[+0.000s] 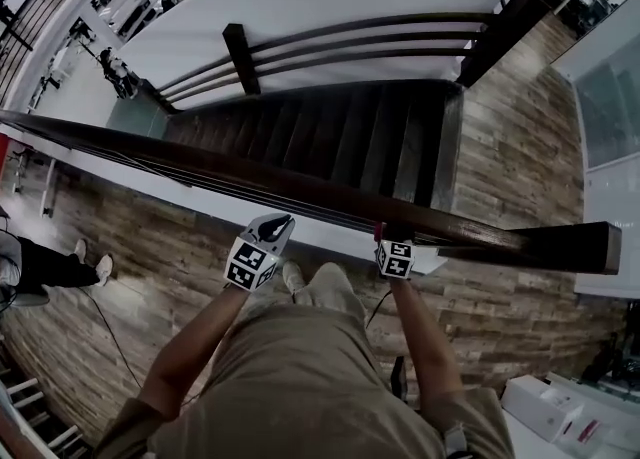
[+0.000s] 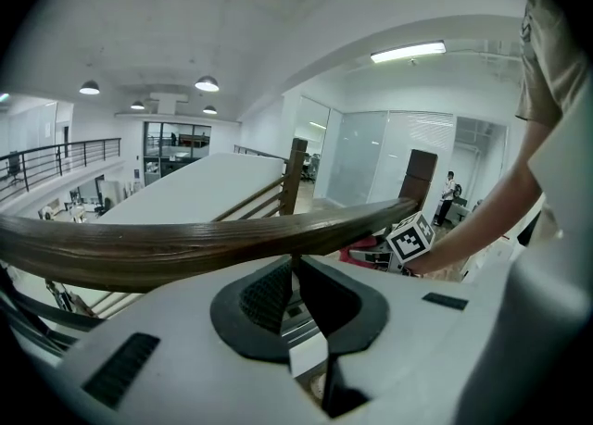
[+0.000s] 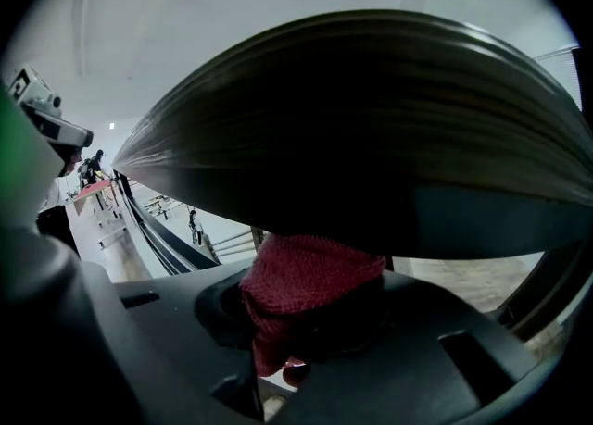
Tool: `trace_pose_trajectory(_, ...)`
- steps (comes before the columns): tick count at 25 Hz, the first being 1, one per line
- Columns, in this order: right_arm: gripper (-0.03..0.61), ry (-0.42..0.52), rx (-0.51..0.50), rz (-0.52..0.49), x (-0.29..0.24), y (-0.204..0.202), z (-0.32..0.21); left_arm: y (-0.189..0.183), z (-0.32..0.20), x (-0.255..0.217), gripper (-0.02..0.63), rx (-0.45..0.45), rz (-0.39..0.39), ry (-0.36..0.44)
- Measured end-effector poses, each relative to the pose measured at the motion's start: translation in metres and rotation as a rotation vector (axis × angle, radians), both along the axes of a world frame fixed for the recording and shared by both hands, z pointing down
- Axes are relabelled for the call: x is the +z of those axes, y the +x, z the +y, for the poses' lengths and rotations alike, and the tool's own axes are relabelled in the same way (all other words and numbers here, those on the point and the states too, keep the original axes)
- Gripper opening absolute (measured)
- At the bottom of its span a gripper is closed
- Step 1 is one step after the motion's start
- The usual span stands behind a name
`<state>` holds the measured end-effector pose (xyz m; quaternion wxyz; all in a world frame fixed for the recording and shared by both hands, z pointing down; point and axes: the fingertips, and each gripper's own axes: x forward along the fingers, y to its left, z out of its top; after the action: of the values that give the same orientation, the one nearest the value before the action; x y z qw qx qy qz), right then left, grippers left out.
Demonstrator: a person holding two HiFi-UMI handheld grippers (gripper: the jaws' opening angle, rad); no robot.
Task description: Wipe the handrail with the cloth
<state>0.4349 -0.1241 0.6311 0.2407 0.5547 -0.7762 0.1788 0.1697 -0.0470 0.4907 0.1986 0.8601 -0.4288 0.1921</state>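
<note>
A dark wooden handrail (image 1: 300,187) runs across the head view above a stairwell. My right gripper (image 1: 392,237) is shut on a red knitted cloth (image 3: 306,289) and holds it against the underside and near side of the handrail (image 3: 371,127). In the head view only a red edge of the cloth (image 1: 380,235) shows at the rail. My left gripper (image 1: 278,229) is shut with nothing between its jaws, just short of the handrail (image 2: 185,243), left of the right gripper (image 2: 375,255).
Dark stairs (image 1: 330,132) drop away beyond the rail, with a second railing (image 1: 350,42) on the far side. A person (image 1: 40,267) stands at the left on the wooden floor. White boxes (image 1: 550,412) lie at the lower right.
</note>
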Motion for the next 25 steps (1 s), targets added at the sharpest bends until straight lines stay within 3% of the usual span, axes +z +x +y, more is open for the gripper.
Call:
trace_pose_trajectory(7, 0.101, 0.002, -0.15, 0.034, 0.006, -0.052, -0.005, -0.017, -0.007, 0.006, 0.02, -0.075, -0.005, -0.017)
trace_pose_trajectory(14, 0.101, -0.002, -0.274, -0.017, -0.002, -0.109, -0.002, -0.046, -0.01, -0.004, 0.02, -0.157, -0.039, -0.025)
trace_pose_trajectory(20, 0.101, -0.019, -0.321, -0.073, 0.001, -0.153, 0.0, -0.081, -0.007, -0.004, 0.02, -0.255, -0.041, -0.033)
trace_pose_trajectory(25, 0.101, -0.032, -0.357, -0.058, -0.001, -0.183, 0.005, -0.115, -0.001, -0.002, 0.02, -0.27, -0.032, -0.048)
